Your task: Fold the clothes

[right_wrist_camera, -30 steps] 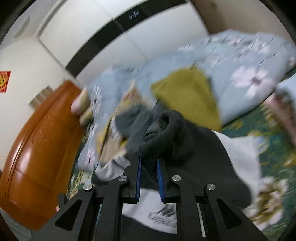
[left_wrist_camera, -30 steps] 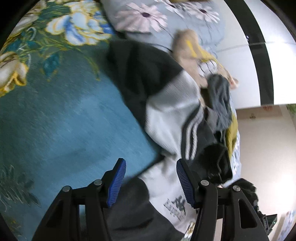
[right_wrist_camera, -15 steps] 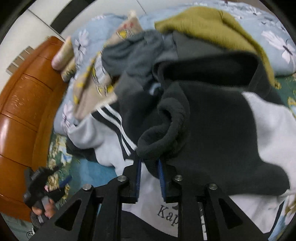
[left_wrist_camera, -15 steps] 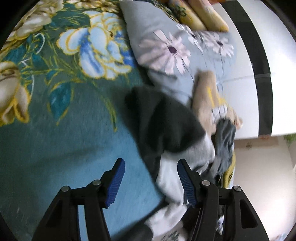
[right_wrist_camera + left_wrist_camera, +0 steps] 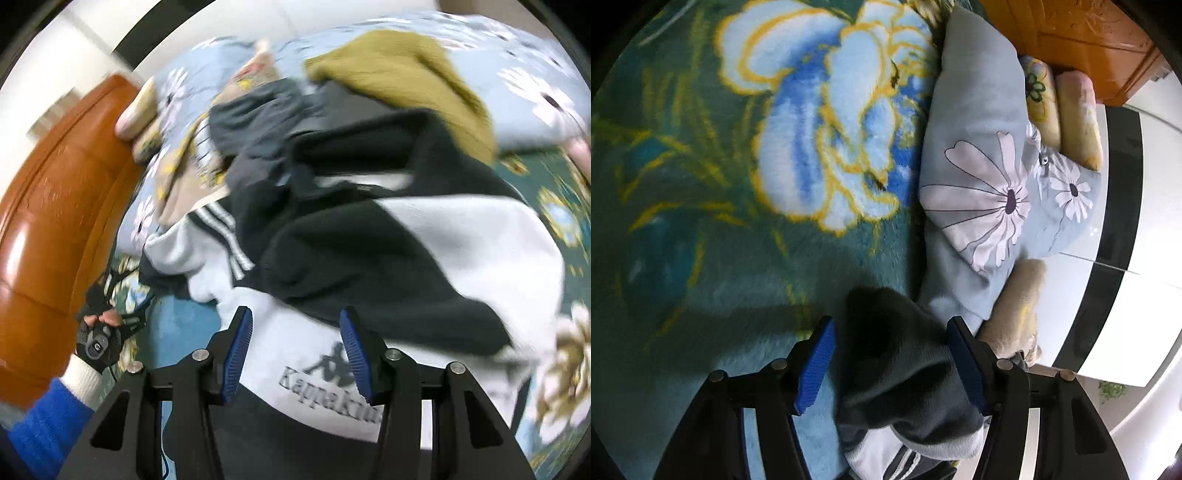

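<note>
The right gripper (image 5: 295,350) has let go of the black-and-white fleece sweatshirt (image 5: 369,258), now spread on the bed just ahead of its parted fingers. The left gripper (image 5: 890,363), also spread, straddles a dark sleeve (image 5: 894,354), seemingly about to pinch.

- It was a home bedroom.
- A teal floral blanket (image 5: 701,229) covered the bed.
- A daisy-print pillow (image 5: 979,177) lay near an orange wooden headboard (image 5: 48,206).
- Clothes (image 5: 369,166) were piled up.
</note>
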`<state>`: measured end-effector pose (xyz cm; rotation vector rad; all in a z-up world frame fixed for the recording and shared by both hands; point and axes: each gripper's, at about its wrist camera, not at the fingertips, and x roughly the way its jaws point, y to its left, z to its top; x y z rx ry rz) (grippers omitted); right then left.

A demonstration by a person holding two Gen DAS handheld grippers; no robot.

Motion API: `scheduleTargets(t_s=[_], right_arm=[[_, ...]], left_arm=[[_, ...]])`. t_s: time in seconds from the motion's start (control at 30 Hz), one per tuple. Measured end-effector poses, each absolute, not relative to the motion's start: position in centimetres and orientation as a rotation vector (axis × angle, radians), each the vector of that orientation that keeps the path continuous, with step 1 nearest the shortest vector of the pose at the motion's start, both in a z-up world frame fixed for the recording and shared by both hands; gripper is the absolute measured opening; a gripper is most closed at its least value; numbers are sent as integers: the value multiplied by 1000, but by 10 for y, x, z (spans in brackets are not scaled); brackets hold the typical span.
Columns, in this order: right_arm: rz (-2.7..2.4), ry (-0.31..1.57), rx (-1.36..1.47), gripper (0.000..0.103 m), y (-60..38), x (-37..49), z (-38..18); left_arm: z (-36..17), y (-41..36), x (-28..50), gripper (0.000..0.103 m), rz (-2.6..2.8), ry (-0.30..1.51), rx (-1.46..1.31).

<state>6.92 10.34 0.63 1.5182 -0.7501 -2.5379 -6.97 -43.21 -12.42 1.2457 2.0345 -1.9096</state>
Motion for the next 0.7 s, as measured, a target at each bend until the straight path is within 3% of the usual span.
scheduleTargets(t_s=[0.1,0.17,0.3,0.53,0.6,0.7], right_arm=[[-2566,-865,1524,51,125,84,4],[-2580,-921,1530,51,137,90,3],[-2582,-1066,1515,51,157,103,-4],[-2574,-1202,1496,51,173,117,-16],[-2563,-1243,1485,51,173,120,-21],[-2554,-1283,1479,51,175,125,-27]], left_arm=[[-115,-431,-79,22,-1974,1962,1307],[-102,-426,-85,15,-2049,1873,1362],[-43,-404,-85,13,-2371,1680,1316],[119,-272,-42,13,-3260,839,1173],[138,-215,-24,14,-3434,600,1193],[116,-136,-3,14,-3513,310,1390]])
